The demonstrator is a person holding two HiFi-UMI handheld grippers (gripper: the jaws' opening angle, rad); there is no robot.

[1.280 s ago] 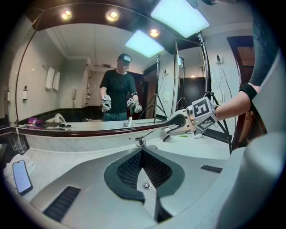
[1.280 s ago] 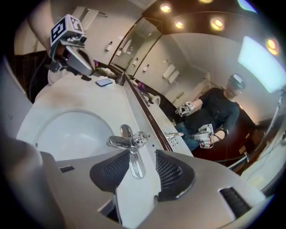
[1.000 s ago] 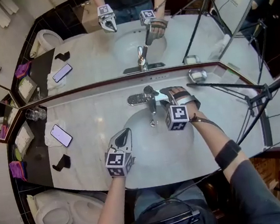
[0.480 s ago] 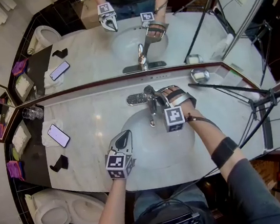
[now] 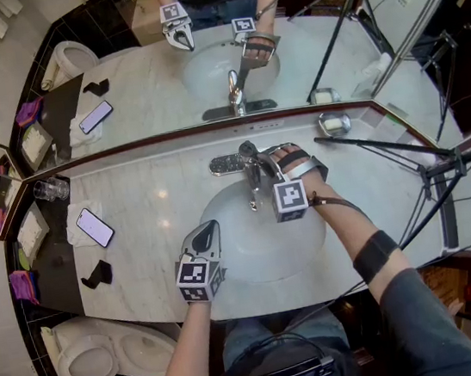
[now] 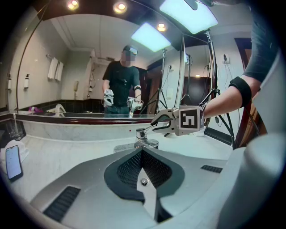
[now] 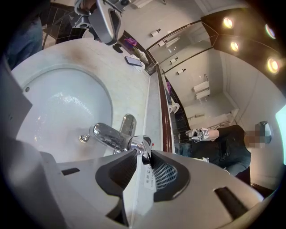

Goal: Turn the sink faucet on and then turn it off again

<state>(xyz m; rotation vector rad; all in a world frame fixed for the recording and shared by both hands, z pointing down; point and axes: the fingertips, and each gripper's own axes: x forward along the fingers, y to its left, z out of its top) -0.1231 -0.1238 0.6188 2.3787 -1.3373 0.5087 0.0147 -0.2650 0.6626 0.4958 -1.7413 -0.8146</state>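
Observation:
The chrome faucet [image 5: 254, 177] stands at the back of the white sink basin [image 5: 236, 252]. My right gripper [image 5: 265, 163] reaches in from the right. Its jaws have just been closing, and the faucet handle [image 7: 142, 145] now sits pinched between the pads, with a small paper label hanging from it. No water shows at the spout [image 7: 105, 134]. My left gripper [image 5: 206, 235] hovers over the basin's near left rim, shut with nothing in it. In the left gripper view the faucet [image 6: 144, 136] and the right gripper [image 6: 161, 123] lie straight ahead of it.
A phone [image 5: 94, 227] lies on a cloth on the marble counter at left, with a glass [image 5: 51, 189] behind it. A metal soap dish [image 5: 332, 124] and a tripod leg [image 5: 386, 148] stand at right. The mirror runs along the back, and a toilet [image 5: 94, 359] is at lower left.
The right gripper has shifted left onto the faucet handle and its jaws have come together on it. The left gripper has stayed where it was.

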